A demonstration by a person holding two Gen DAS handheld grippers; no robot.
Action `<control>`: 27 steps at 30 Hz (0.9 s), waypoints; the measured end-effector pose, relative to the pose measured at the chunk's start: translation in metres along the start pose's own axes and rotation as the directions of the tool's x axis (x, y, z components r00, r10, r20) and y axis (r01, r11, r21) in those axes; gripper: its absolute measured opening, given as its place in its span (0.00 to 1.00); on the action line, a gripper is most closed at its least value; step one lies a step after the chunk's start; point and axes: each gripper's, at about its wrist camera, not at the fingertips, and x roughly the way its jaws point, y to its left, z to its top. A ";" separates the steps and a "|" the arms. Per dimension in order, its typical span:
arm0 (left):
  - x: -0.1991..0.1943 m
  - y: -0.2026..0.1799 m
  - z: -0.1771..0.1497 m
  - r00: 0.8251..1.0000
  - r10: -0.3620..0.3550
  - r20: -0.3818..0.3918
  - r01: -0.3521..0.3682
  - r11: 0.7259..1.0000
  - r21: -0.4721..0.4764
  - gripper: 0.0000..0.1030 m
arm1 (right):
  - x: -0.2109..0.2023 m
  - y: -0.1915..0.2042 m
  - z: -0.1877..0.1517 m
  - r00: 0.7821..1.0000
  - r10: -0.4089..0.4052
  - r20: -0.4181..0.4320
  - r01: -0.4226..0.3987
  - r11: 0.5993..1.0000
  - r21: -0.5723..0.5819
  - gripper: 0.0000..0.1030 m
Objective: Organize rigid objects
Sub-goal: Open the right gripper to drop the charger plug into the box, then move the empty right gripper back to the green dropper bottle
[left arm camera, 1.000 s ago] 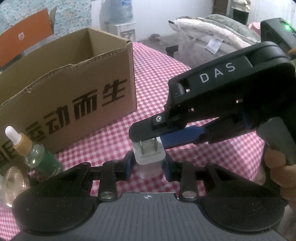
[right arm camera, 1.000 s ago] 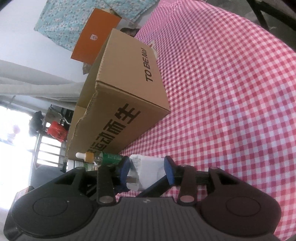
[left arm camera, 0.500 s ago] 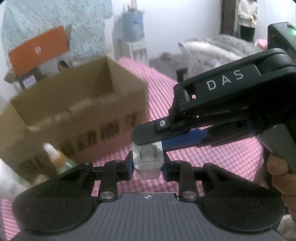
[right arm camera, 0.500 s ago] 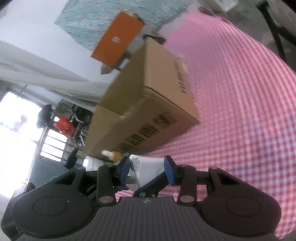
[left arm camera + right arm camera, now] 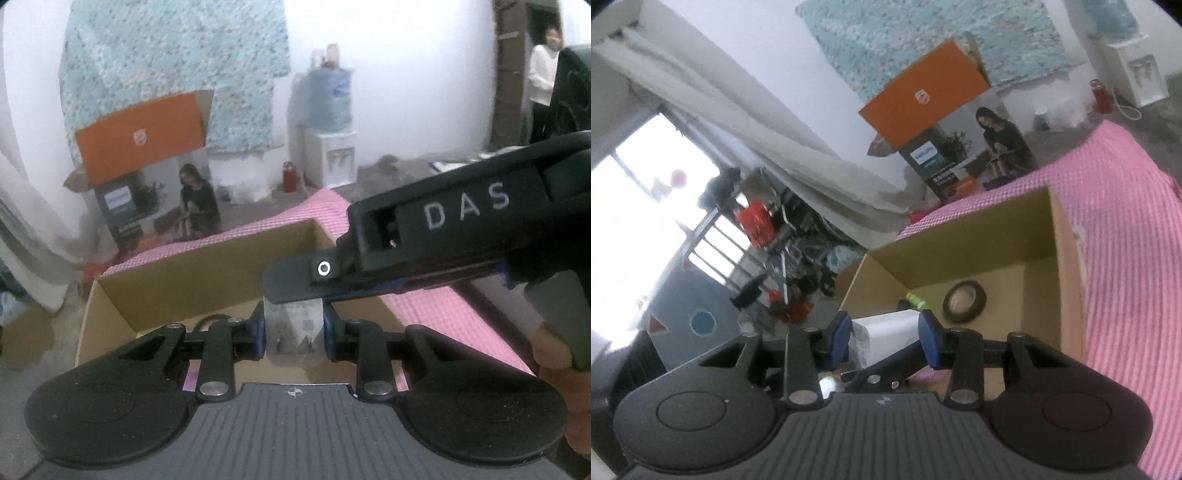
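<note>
Left tongs (image 5: 294, 334) grip a white charger block (image 5: 293, 328) between their blue pads, seen in the left wrist view. Right tongs (image 5: 295, 286), marked "DAS", enter from the right of that view and lie across the top of the same charger block, with their black finger covering its upper edge. A hand (image 5: 557, 354) holds the handle of the right tongs at the right edge. Behind and below the block stands an open cardboard box (image 5: 207, 273) on the table (image 5: 454, 314), which carries a pink checked cloth. The block hangs above the near part of the box opening.

Right wrist view: the right tongs (image 5: 884, 338) are closed on the charger block (image 5: 886, 332), pads pressing its two sides. A finger of the left tongs (image 5: 882, 371) crosses below the block. The cardboard box (image 5: 1067, 258) lies directly ahead, open at the top. On its floor lie a dark ring-shaped object (image 5: 964, 301) and a green-capped item (image 5: 916, 300), partly hidden. The table (image 5: 1134, 266) extends to the right of the box.
</note>
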 end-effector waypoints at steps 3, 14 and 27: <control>0.028 0.017 0.012 0.997 -0.003 -0.074 0.000 0.999 -0.046 0.27 | 0.026 -0.004 0.023 0.997 -0.033 -0.072 0.033 0.999 -0.007 0.43; 0.121 0.064 0.020 0.949 -0.083 -0.304 0.005 0.969 -0.248 0.26 | 0.132 -0.044 0.064 0.934 -0.180 -0.310 0.168 0.984 -0.063 0.42; 0.125 0.083 0.030 0.945 -0.130 -0.299 0.030 0.948 -0.318 0.27 | 0.148 -0.056 0.082 0.928 -0.171 -0.330 0.160 0.985 -0.062 0.42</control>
